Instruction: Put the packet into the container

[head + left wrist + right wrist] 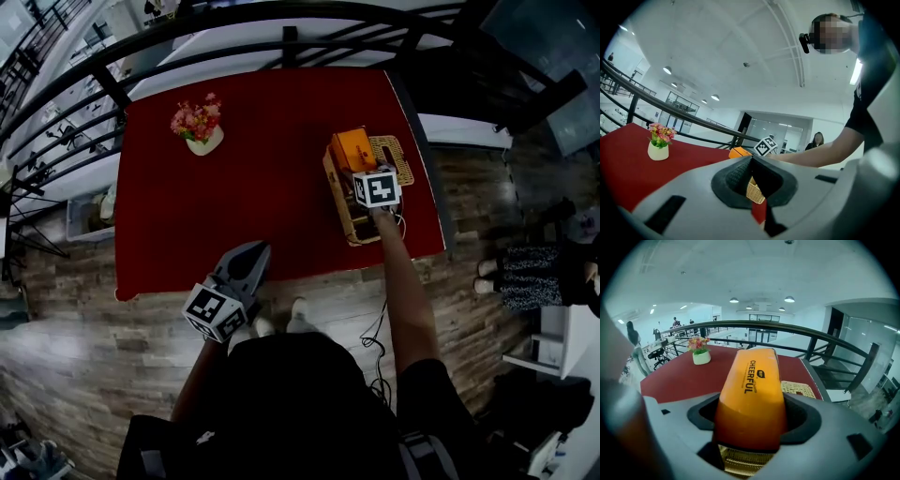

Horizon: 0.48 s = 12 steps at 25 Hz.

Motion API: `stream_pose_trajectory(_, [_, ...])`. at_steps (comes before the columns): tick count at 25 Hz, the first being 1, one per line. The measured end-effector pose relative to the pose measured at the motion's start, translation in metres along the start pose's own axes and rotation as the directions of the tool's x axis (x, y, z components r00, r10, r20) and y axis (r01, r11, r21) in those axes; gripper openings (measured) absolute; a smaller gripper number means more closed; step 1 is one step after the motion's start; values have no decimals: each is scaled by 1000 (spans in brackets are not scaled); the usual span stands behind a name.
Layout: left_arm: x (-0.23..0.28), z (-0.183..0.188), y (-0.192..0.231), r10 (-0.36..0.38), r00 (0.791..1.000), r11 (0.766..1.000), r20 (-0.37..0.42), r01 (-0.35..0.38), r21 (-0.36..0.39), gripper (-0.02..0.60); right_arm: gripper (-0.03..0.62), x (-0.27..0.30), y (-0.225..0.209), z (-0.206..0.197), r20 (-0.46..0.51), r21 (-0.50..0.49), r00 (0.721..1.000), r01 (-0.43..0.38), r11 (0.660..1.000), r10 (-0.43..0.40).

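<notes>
Beneath the right claw (361, 169), the red table (262, 178) fills most of the head view, its bare cloth running away to that claw's left and beyond it. Directly under the claw, close to the table edge on the person's right, stands the wicker container (394, 155), open at the top. Part of its weave shows below the jaws in the right gripper view.

The packet (750, 380), orange and glossy with dark print, lies lengthwise between the right claw's jaws. They stand wide and clamp its near end from both sides. Most of its length projects forward of the pads, over the container's far end. It appears to be above the container, not yet inside it.

The left claw (253, 255) hangs well back from the right one, over the table's near edge, jaws closed tip to tip on nothing. A small white pot of flowers (199, 127) stands far to the left of both claws, clear of the work.

Risks noted:
- **Slipping:** The grip is on one end only, so the smooth packet could pivot or slide out if tipped sharply.
- **Missing the container:** If let go from here, it may strike the container's rim and drop onto the table or off the nearby edge.
- **Knocking the container:** It looks light. A knock from the claw could shift or tip it, and the left claw is too distant to steady it.
</notes>
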<state>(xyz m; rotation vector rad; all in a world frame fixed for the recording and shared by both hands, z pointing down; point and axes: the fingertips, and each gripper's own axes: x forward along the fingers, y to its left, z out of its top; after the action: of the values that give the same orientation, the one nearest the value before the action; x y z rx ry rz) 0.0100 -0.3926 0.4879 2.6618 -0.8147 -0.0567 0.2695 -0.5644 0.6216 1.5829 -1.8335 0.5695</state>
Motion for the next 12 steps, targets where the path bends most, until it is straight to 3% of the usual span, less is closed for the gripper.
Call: stream_pose_trajectory(12, [6,-9,7,43,999,999,-25,-43,17,9,373,31,-18,-26,-42,22,999,-2,1000,3])
